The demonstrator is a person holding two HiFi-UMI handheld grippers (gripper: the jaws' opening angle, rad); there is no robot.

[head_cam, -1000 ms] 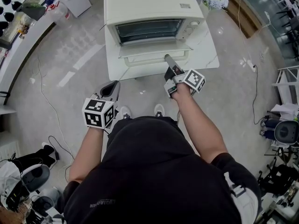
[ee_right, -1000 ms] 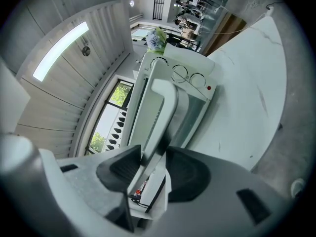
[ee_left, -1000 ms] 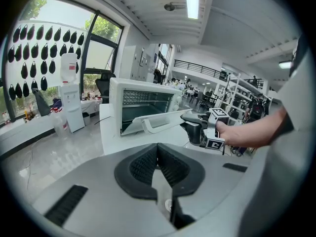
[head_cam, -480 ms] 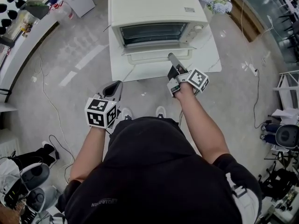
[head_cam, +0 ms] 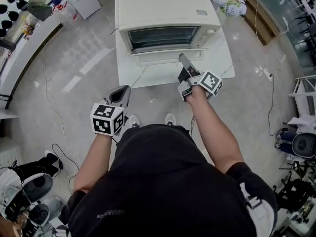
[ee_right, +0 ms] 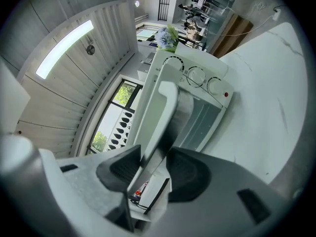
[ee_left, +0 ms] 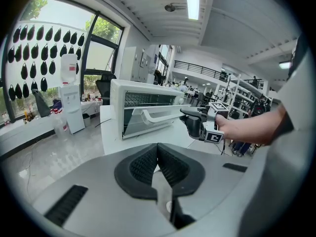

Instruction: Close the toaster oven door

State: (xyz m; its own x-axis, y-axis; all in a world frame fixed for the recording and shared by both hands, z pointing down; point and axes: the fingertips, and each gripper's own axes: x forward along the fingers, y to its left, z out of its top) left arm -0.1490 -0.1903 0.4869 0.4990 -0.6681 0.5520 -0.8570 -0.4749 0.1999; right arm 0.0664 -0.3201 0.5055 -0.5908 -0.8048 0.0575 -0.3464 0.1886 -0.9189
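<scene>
1. Left gripper (head_cam: 123,89): held low near the body at about 11 o'clock in the head view, well short of the table (head_cam: 126,78). Jaws are pressed together with nothing between them. Idle.
2. Right gripper (head_cam: 181,58): out ahead at about 1 o'clock, tips at the door's free edge. It is clearly the nearer of the two to the work.
3. Right jaws: closed onto the door handle (ee_right: 160,105), which passes straight up between the pads. It fills the gap, so I read this as a grip, perhaps a light one.
4. Handle's long axis: runs 9-to-3 across the head view, crosswise to the jaws. The hold sits toward the 3 o'clock end, not the middle.
5. Door (ee_left: 137,126): part way up, leaning out from the toaster oven (head_cam: 167,6). Hinge is at the bottom edge and a gap is open at the top.
6. Toaster oven: sits on the table at 12 o'clock, dead ahead of the right jaws.
7. Judgement: closing is under way, not done. The remaining move is a push up and toward 12. The off-centre hold may twist the door slightly.
8. Far: flowers (head_cam: 228,2) at the table's 1 o'clock corner, clear of the path.
</scene>
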